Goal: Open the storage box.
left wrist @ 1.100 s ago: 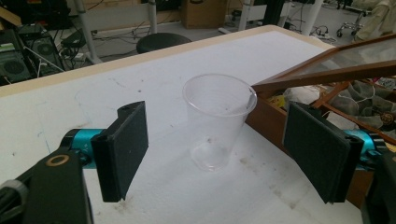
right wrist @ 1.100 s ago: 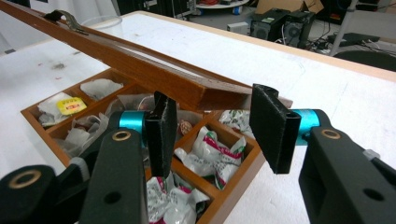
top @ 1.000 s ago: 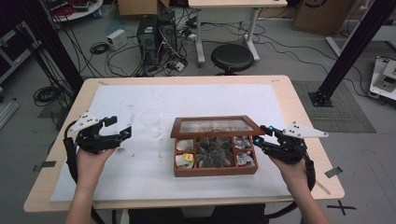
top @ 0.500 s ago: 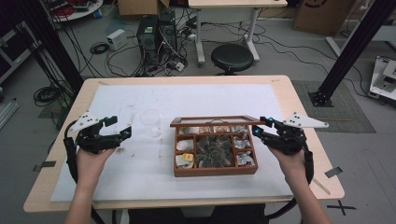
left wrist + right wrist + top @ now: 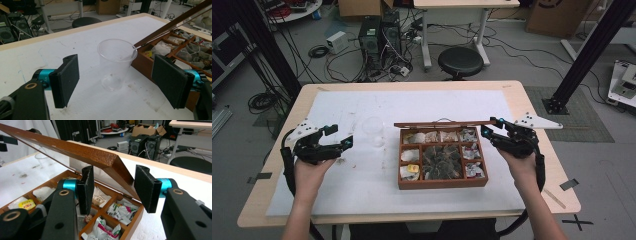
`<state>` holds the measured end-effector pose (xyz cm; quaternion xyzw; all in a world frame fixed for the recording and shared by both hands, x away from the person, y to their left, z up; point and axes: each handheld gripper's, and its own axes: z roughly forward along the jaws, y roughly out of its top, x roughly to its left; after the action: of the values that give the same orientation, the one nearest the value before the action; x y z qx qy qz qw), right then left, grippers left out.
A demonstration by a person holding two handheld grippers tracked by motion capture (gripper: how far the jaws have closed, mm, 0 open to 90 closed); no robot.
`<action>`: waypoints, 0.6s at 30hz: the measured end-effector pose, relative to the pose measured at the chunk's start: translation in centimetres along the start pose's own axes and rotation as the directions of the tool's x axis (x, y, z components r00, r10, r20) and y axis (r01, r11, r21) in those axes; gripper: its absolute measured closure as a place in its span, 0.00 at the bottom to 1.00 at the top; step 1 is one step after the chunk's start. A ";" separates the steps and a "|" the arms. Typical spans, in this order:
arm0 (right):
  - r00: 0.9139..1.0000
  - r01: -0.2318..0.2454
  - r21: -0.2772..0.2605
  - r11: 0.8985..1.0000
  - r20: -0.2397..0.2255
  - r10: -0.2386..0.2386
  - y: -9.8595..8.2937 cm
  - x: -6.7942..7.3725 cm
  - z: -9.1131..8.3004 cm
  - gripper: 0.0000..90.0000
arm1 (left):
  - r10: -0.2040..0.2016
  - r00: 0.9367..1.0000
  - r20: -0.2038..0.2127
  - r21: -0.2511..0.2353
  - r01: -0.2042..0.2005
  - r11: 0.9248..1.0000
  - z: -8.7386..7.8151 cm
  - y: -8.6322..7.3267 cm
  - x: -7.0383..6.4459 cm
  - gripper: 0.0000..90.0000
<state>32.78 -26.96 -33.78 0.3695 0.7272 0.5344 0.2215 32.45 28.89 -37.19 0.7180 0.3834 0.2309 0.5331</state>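
Observation:
A wooden box [image 5: 442, 183] of tea bags and packets sits mid-table. Its glass-paned lid [image 5: 442, 123] is half raised and looks edge-on from the high view. My right gripper [image 5: 488, 131] is open at the lid's right end. In the right gripper view the lid's corner [image 5: 117, 161] lies between the spread fingers [image 5: 86, 188] of this gripper [image 5: 116, 187]. My left gripper [image 5: 340, 137] is open left of the box. Its own view shows it [image 5: 117, 82] facing an upright, empty clear plastic cup [image 5: 116, 63] just beyond the pads [image 5: 66, 80].
White sheeting [image 5: 362, 180] covers the wooden table [image 5: 532, 100]. The cup [image 5: 373, 127] stands just left of the box's far corner. A yellow packet [image 5: 413, 170] lies in a left compartment. Beyond the table are a stool [image 5: 460, 61], computer towers and cables on the floor.
The lid has swung from showing its broad face to edge-on. My right gripper moved away from the person and a little left, up to the lid's corner. The left gripper stayed put.

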 end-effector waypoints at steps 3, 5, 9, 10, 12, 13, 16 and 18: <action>1.000 -0.008 -0.005 1.000 0.002 0.008 0.3 -0.1 0.3 0.57 | -0.001 1.000 0.001 -0.001 0.001 1.000 0.0 0.0 0.0 0.25; 1.000 -0.012 -0.007 1.000 0.005 0.012 0.4 -0.2 0.4 0.57 | -0.001 1.000 0.001 -0.002 0.001 1.000 0.0 0.0 0.0 0.25; 1.000 -0.019 -0.016 1.000 0.007 0.019 0.7 -0.5 0.7 0.57 | 0.001 1.000 -0.002 0.000 -0.001 1.000 0.0 0.0 0.0 0.25; 1.000 -0.022 -0.015 1.000 0.009 0.022 0.7 -0.5 0.8 0.57 | -0.001 1.000 -0.003 -0.002 0.001 1.000 0.0 0.0 0.0 0.25; 1.000 -0.023 -0.017 1.000 0.011 0.023 0.8 -0.6 1.0 0.57 | -0.002 1.000 -0.004 -0.003 0.002 1.000 0.0 0.0 0.0 0.25; 1.000 -0.024 -0.017 1.000 0.011 0.025 0.9 -0.7 1.1 0.57 | -0.004 1.000 -0.005 -0.003 0.004 1.000 0.0 0.0 0.0 0.25; 1.000 -0.028 -0.020 0.999 0.013 0.028 1.1 -0.8 1.3 0.57 | 0.001 1.000 -0.004 -0.002 -0.001 1.000 0.0 0.0 0.0 0.25; 0.999 -0.029 -0.025 0.999 0.014 0.029 1.2 -0.9 1.4 0.57 | 0.000 1.000 -0.004 -0.001 0.000 1.000 0.0 0.0 0.0 0.25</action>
<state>34.74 -26.62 -33.20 0.3812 0.7135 0.5438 0.2234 32.42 28.89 -37.20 0.7173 0.3842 0.2327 0.5327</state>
